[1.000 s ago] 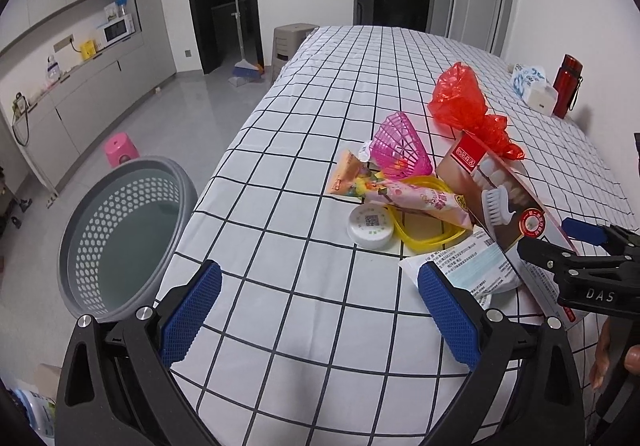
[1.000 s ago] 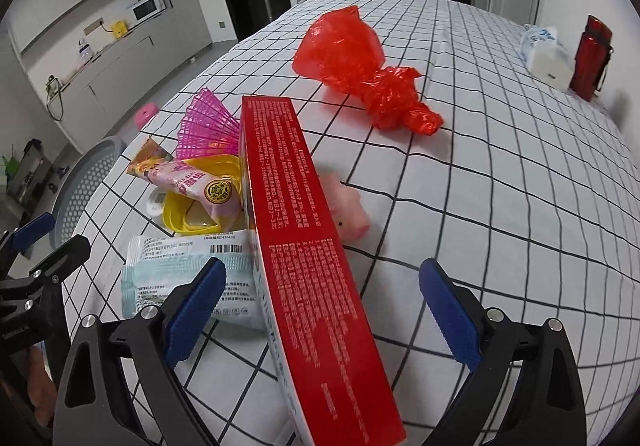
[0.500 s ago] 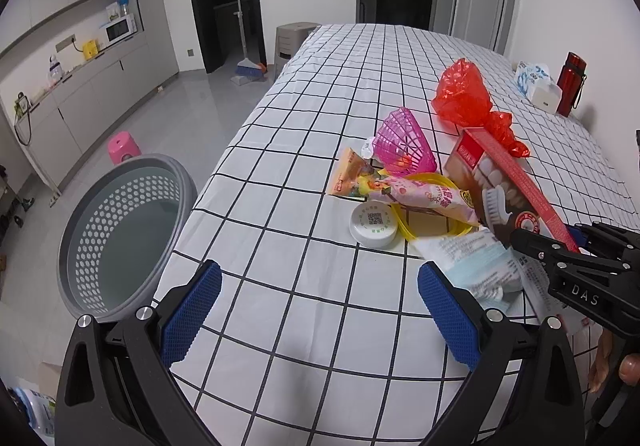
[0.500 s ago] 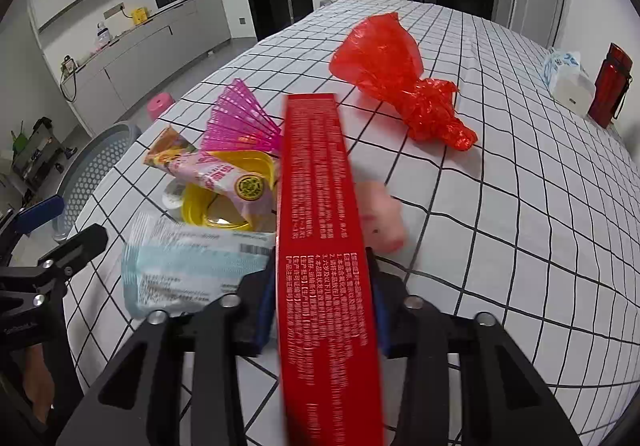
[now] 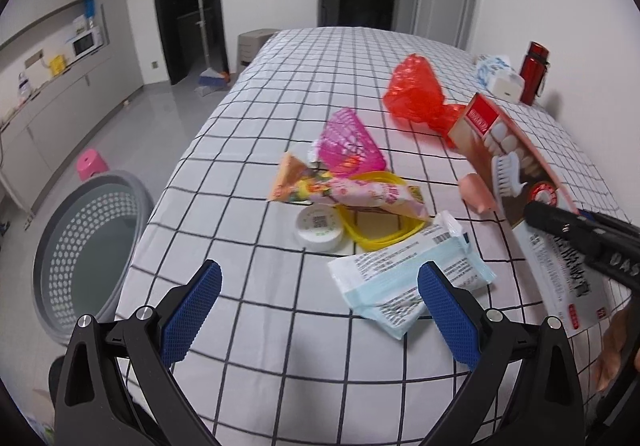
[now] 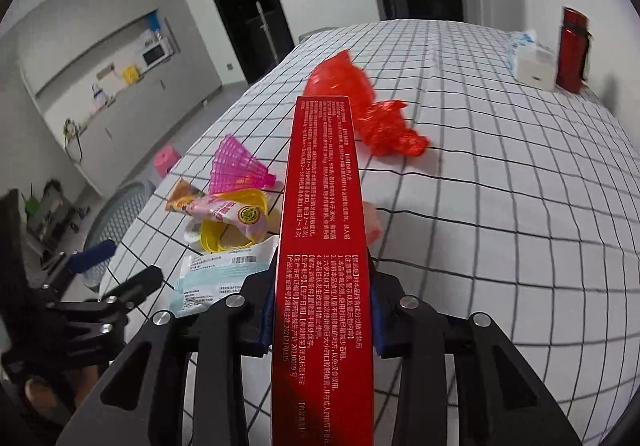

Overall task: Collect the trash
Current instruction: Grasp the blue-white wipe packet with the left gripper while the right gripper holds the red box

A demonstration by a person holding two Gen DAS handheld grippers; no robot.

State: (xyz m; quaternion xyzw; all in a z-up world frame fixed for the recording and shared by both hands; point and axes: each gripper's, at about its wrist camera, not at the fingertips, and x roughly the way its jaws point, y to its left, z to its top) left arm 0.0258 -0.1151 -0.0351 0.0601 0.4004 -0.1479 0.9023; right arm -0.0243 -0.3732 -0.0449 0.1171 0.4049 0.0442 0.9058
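Right gripper (image 6: 320,320) pinches a long red toothpaste box (image 6: 324,246) between its blue pads, the carton tilted up off a table (image 5: 280,94) covered in a black-and-white checked cloth. Left gripper (image 5: 320,312) hangs over the near edge of that table with its jaws spread wide and nothing between them. On the floor beside the table's left edge stands a grey perforated basket (image 5: 86,250). Toward the middle of the table lies a crumpled red plastic bag (image 5: 416,94); nearer, a pale blue wipes pack (image 5: 404,282) rests just beside the left gripper's right pad. Between the bag and the pack sit a pink mesh basket (image 5: 350,144), a yellow ring-shaped lid (image 5: 380,222), a pink snack wrapper (image 5: 360,196) lying across it, and a small white round lid (image 5: 319,227). At the table's far right edge stand a red bottle (image 5: 534,72) and a tissue pack (image 5: 498,76).
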